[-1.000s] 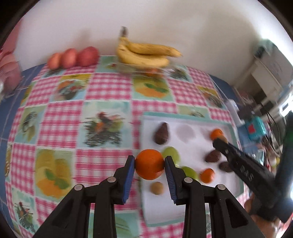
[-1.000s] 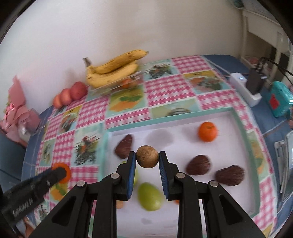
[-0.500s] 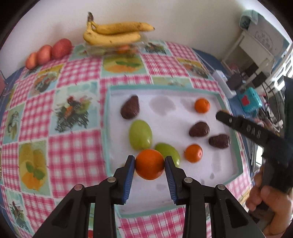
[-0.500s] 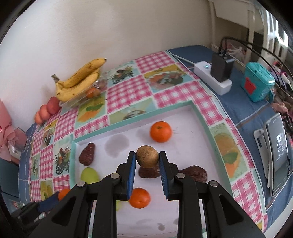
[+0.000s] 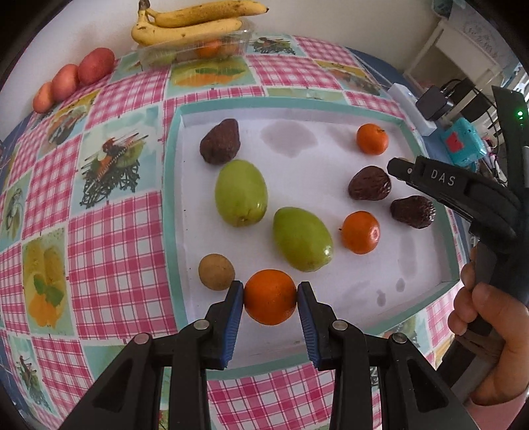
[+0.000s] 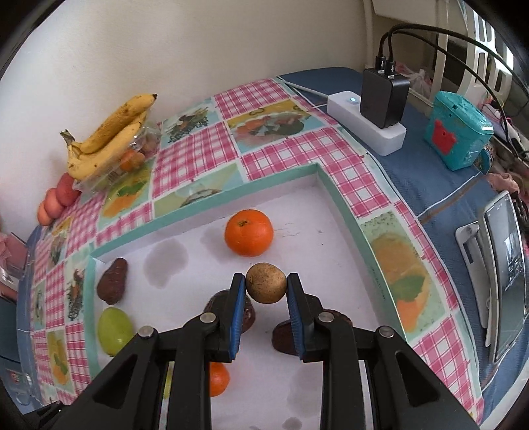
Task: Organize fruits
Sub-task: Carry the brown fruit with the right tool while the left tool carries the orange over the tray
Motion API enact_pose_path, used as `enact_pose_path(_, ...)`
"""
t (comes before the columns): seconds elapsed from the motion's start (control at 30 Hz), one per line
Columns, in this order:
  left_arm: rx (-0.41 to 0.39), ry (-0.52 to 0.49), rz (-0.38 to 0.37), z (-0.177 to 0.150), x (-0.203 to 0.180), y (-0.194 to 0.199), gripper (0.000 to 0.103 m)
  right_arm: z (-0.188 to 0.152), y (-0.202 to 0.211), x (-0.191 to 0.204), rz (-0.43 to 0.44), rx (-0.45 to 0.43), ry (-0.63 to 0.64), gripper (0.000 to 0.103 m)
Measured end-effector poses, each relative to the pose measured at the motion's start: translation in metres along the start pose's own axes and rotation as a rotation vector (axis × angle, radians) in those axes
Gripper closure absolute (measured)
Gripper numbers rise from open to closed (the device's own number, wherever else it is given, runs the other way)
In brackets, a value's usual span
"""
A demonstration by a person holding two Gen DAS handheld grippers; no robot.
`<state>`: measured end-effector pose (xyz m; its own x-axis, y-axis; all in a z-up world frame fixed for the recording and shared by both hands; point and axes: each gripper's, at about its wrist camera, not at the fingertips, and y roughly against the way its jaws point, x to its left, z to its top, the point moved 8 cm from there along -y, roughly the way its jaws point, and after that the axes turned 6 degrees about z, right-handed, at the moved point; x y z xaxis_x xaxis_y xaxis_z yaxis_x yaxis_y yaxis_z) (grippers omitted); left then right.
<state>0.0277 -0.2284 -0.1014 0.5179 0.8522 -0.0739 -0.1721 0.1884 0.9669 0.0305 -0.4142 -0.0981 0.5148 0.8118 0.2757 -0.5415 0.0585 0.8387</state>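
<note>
Left gripper (image 5: 270, 297) clenched on an orange (image 5: 270, 296); blue pads press it on both flanks, fruit sits right at the fingertips; held above the near edge of the white tray (image 5: 330, 178), teal rim. Right gripper (image 6: 266, 287) clenched on a small round brown fruit (image 6: 266, 282), likewise pinched at the very tips of the fingers; it hangs over the tray's interior, above two dark wrinkled fruits partly hidden behind the fingers.

Tray contents, left wrist view: second small brown fruit (image 5: 216, 272) just beside the left pad, whether touching cannot tell; two green fruits (image 5: 240, 193), one near tray centre, the other close ahead of the held orange; three dark wrinkled fruits (image 5: 369, 183), one at the far left corner, two towards the right side; two smaller oranges (image 5: 360, 232), one far right, one between the green fruit and the dark pair; grey damp-looking patches on the tray floor.

Right gripper also seen from the left wrist camera, at the right edge, held by a person's hand (image 5: 486, 334).

Outside tray: chequered pink tablecloth (image 5: 109, 238); bananas (image 5: 195, 23) on a clear plastic box by the wall; three reddish fruits (image 5: 74, 79) in a row to their left; white power strip (image 6: 367, 122) with black charger, teal box (image 6: 458, 130), phone on stand (image 6: 504, 274) on the blue cloth to the right.
</note>
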Motion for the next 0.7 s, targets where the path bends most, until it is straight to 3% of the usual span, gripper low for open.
enact_pose_path(0.7, 0.018, 0.014, 0.008, 0.002, 0.0, -0.015, 0.067, -0.013, -0.02, -0.005, -0.022, 0.07, -0.011, 0.077)
